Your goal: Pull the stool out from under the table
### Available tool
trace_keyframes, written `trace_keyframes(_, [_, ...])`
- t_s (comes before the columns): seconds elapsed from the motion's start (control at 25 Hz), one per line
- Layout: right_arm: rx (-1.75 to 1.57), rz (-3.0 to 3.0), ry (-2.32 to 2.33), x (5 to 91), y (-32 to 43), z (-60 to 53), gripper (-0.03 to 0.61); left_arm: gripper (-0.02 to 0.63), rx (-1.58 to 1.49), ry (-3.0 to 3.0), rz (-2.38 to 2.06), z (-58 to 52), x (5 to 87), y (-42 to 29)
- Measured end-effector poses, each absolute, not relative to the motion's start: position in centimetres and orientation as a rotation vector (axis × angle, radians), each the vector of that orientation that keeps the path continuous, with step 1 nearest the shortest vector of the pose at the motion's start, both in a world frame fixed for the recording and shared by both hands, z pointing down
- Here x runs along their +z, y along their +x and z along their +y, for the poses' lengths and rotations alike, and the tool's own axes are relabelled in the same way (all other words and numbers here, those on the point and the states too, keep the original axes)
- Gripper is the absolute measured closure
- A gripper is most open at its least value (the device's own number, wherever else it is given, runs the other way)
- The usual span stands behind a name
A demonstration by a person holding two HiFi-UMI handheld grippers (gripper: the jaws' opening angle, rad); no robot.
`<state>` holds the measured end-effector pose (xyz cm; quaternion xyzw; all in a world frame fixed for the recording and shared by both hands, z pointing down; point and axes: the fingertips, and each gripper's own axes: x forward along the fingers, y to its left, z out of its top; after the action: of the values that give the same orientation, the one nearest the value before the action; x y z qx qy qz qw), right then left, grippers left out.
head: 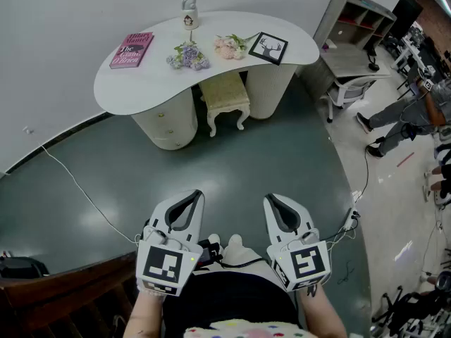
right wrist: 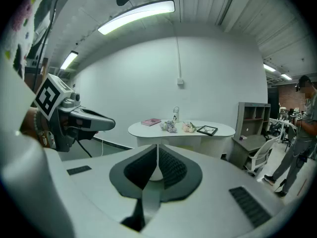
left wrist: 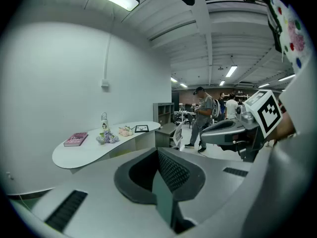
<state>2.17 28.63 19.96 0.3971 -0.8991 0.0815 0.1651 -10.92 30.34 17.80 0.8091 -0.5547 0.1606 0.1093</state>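
Jaws together, stool [head: 225,92] under white table [head: 144,83]

The left gripper [head: 184,204] and the right gripper [head: 282,208] are held side by side, both with jaws closed and empty, pointing slightly downward.

A pink book [head: 131,49] is lying near purple flowers [head: 188,56]; a framed picture [head: 268,48] is sitting beside pink flowers [head: 228,46]; a cable [head: 77,185] is crossing the floor [head: 268,160].
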Motion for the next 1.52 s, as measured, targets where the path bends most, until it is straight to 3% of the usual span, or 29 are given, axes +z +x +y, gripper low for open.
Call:
trace_keyframes(0.88, [0.308,-2.625,1.123,19.6,3.7,29.4,0.538,0.598,0.464,2.343,-1.695,31.5,17.4,-9.6])
trace_keyframes(1.52, [0.178,-2.672,1.043,19.7,6.2,30.1,0.537,0.598,0.388,2.337,-1.816,32.1,16.5,-6.4])
